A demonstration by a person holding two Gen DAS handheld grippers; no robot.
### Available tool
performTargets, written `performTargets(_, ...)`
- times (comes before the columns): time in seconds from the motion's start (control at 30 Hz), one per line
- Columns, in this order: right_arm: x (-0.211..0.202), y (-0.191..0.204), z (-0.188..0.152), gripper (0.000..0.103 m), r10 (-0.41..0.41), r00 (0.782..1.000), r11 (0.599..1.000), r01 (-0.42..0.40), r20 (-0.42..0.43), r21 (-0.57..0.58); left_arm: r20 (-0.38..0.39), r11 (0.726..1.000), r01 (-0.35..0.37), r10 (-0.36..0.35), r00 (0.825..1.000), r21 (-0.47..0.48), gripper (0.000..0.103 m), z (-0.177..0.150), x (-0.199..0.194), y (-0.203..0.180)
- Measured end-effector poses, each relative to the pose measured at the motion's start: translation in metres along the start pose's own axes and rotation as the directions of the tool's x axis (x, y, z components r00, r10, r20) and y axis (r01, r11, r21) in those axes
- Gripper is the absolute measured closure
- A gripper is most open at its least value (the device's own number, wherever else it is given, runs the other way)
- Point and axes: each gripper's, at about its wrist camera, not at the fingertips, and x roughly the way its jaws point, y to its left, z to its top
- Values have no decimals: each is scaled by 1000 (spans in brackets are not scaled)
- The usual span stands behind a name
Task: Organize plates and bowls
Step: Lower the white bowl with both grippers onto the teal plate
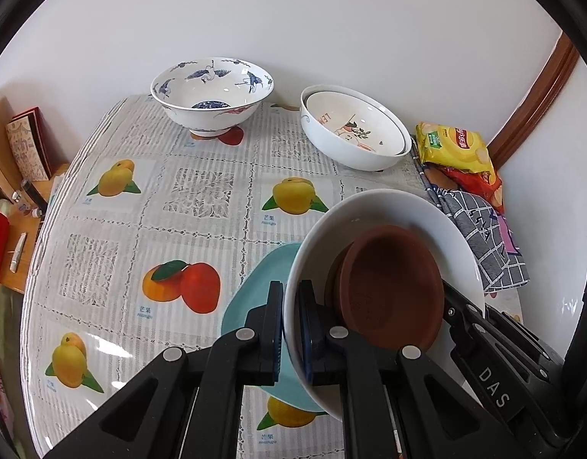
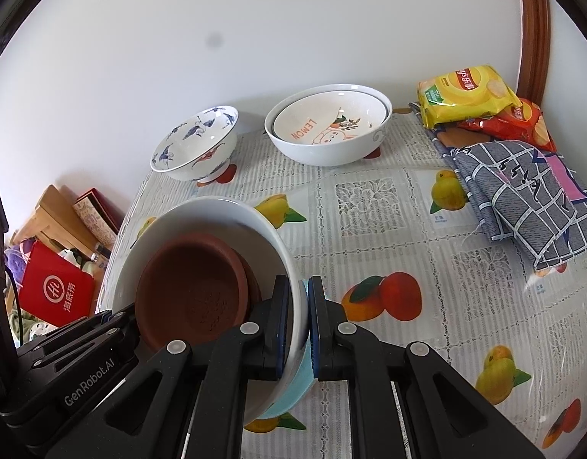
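Observation:
A white bowl with brown saucers stacked inside is held tilted over a light blue plate. My left gripper is shut on the white bowl's left rim. My right gripper is shut on the white bowl's right rim together with the blue plate's edge; the brown saucers show inside. A blue-patterned bowl and a white bowl with a lemon-print bowl nested inside stand at the table's far side.
The table has a fruit-print cloth. Snack bags and a folded checked cloth lie at the right edge by the wall. Boxes and a red bag sit beyond the table's left edge.

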Motion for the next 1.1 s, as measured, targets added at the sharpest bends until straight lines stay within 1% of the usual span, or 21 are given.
performTargets(0.47, 18, 6, -2, 93, 4, 1000, 1000, -4, -23, -6, -23, 1000, -10, 9, 1000, -16, 94, 2, 14, 12)
performTargets(1.1, 45, 7, -10, 93, 5, 997, 1000, -5, -81, -7, -74, 999, -20, 18, 997, -31, 94, -3, 39, 26)
